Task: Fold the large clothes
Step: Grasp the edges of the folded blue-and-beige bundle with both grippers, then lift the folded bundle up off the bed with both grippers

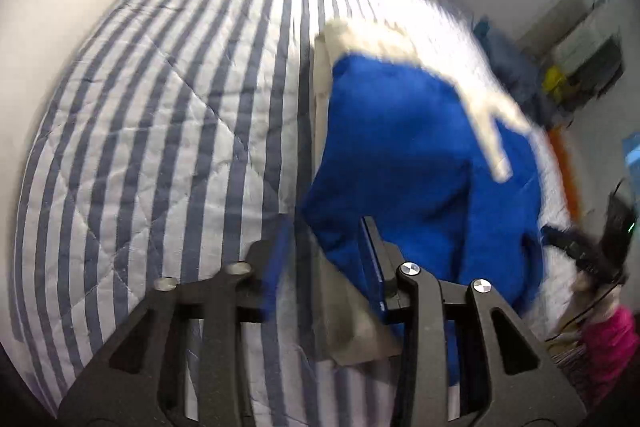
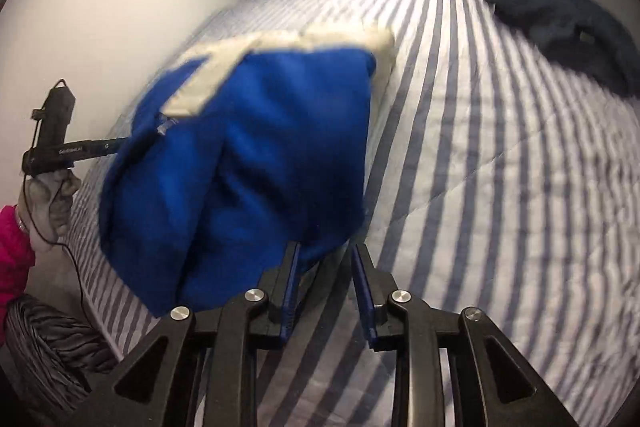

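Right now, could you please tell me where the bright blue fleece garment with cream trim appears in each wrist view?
Left wrist view: bright blue fleece garment with cream trim fills centre-right, reaching down to the claw.
Right wrist view: the garment sits centre-left, just above the claw.
Shared landmark: the blue-and-white striped quilt beneath it.

The left claw [image 1: 324, 247] filled the lower middle of its view, jaws apart with cloth between them. The right claw [image 2: 326, 267] sat at lower centre, jaws parted, blue pads facing each other. At the left edge of the right view, a gloved hand [image 2: 50, 203] with a pink sleeve [image 2: 14, 251] gripped the left claw's handle.
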Demonstrator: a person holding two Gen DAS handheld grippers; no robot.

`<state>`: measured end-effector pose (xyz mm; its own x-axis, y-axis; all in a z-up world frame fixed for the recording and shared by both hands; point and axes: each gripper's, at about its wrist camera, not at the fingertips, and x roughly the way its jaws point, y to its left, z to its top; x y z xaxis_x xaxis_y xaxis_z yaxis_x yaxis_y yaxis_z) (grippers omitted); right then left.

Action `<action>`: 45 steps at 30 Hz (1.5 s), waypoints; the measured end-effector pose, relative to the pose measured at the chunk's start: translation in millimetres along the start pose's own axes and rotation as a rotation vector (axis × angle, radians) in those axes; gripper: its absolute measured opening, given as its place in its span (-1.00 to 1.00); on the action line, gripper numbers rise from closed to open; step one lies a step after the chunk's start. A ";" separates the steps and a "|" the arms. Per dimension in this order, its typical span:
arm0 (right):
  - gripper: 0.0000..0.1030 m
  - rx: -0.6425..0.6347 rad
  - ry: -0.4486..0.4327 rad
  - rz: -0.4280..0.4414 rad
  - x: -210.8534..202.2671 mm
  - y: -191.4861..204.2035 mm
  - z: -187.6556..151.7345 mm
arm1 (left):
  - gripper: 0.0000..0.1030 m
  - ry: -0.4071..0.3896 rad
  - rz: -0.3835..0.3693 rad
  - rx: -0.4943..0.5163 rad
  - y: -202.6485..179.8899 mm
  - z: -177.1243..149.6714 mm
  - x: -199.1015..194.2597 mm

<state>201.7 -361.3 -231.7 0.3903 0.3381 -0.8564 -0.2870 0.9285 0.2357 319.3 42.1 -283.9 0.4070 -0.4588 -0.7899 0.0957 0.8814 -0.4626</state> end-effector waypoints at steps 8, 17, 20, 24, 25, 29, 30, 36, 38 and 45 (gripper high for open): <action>-0.47 0.015 -0.190 -0.031 -12.0 2.0 43.7 | -0.04 -0.095 -0.117 -0.151 22.6 21.1 -19.5; -0.61 0.021 -0.107 -0.152 59.7 -1.1 87.8 | -0.04 -0.069 -0.098 -0.112 5.4 27.5 -6.7; -0.61 0.135 -0.078 -0.076 70.9 -21.7 77.2 | -0.04 -0.058 -0.094 -0.130 11.1 26.1 -5.4; -0.30 0.128 -0.096 -0.090 46.0 -20.7 77.7 | 0.25 -0.047 -0.140 -0.200 23.2 25.2 -4.4; -0.19 0.132 -0.108 -0.088 38.1 -21.6 75.1 | 0.31 -0.045 -0.162 -0.227 27.4 23.8 -4.2; 0.43 0.198 -0.145 0.051 6.3 -35.7 56.1 | 0.35 0.022 -0.296 -0.302 41.6 20.7 6.6; 0.46 0.213 -0.140 0.081 4.7 -39.8 50.4 | 0.36 0.028 -0.308 -0.321 45.2 20.2 10.1; 0.43 0.293 -0.036 0.233 34.0 -60.0 28.4 | 0.36 0.049 -0.366 -0.415 65.3 21.5 27.2; 0.38 0.290 0.002 0.261 46.5 -59.8 25.6 | 0.36 0.057 -0.378 -0.420 66.9 22.4 31.3; 0.22 0.318 -0.006 0.372 68.3 -59.6 38.3 | 0.36 0.108 -0.368 -0.358 52.2 25.1 50.0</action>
<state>279.0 -387.7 -286.7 0.3171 0.6560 -0.6850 -0.1269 0.7451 0.6548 367.4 68.0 -337.4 0.3071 -0.7564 -0.5775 -0.1092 0.5748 -0.8110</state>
